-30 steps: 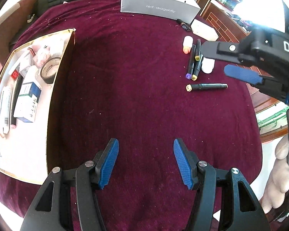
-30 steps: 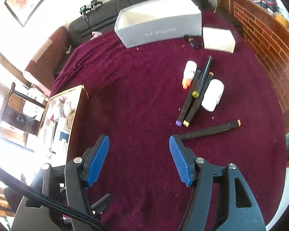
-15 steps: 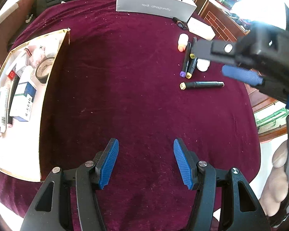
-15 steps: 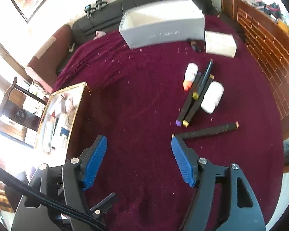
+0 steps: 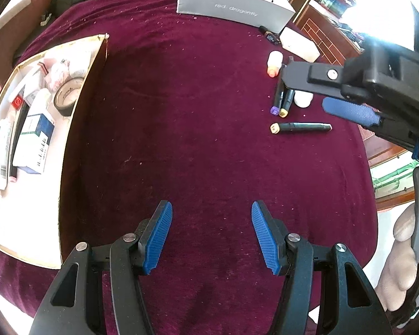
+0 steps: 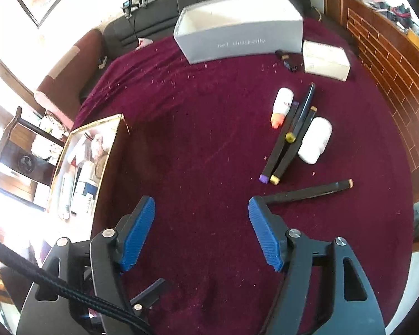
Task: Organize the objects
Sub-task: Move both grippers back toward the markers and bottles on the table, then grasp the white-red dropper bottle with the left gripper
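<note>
On the maroon cloth, toward two o'clock in the left wrist view, a loose cluster of markers and bottles. Nearest: a black marker with a cream cap, lying flat and apart from the rest. Just beyond it, a purple-capped marker and a yellow-capped marker side by side and touching, with a third dark pen laid over them. At the cluster's eleven o'clock, a small white bottle with an orange cap; at its three o'clock, a plain white bottle, lying on its side against the markers.

At twelve o'clock, far edge of the cloth: a grey open box, with a smaller cream box just to its right. At nine o'clock: a gold-edged tray holding a tape roll, a blue-and-white carton and other small packs.

Left gripper: parted, nothing between the blue pads, hanging over bare cloth at six o'clock. Right gripper: likewise parted and empty, right finger tip overlapping the near end of the cream-capped marker in its own view, contact unclear
</note>
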